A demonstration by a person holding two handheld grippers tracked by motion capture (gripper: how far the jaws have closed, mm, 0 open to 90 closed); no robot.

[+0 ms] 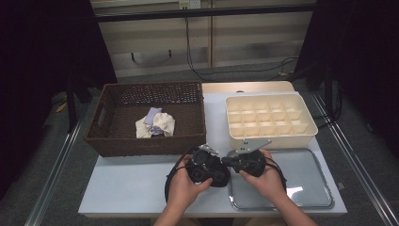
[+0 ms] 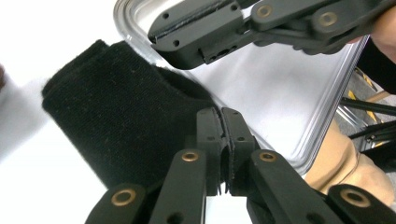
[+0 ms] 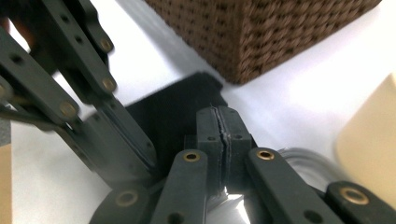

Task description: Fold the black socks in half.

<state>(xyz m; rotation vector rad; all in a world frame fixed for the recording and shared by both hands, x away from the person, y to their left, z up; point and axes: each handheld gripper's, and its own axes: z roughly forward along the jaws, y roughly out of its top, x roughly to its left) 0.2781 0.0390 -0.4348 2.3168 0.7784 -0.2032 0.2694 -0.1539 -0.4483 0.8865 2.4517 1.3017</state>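
Two grippers are held over the counter [image 1: 131,188]: the left gripper [image 2: 221,135] and the right gripper [image 3: 219,130] each have jaws clamped on a black cloth [image 2: 116,126], lying at the metal tray's [image 1: 306,188] left edge. No writing can be read.

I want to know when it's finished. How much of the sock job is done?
Nothing looks put away yet: the divided box has only empty compartments. Right now both grippers, the left gripper and the right gripper, are shut with the black sock at their tips, at the edge of the metal tray. Whether they pinch it is hard to tell. A few cloth pieces wait in the wicker basket.
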